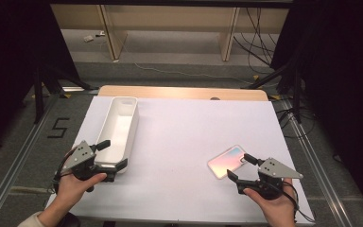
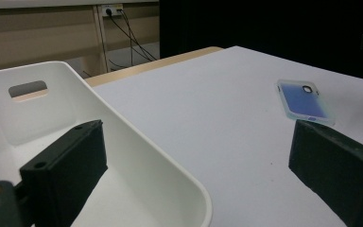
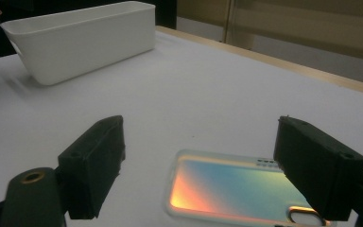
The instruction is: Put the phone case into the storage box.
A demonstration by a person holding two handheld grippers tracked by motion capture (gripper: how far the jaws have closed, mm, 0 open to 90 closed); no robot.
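White table spread under both hands. White bin at left: near end wall sits between spread jaws of left gripper, one jaw inside, one outside, pads not pressing. Iridescent phone case lies flat at right, near end between wide-open jaws of right gripper, untouched. Bin well apart from case.

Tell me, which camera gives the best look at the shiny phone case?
The right gripper view: the phone case lies close up between open jaws, rainbow sheen clear. The high view shows it small but whole; the left gripper view shows it far off, bluish.
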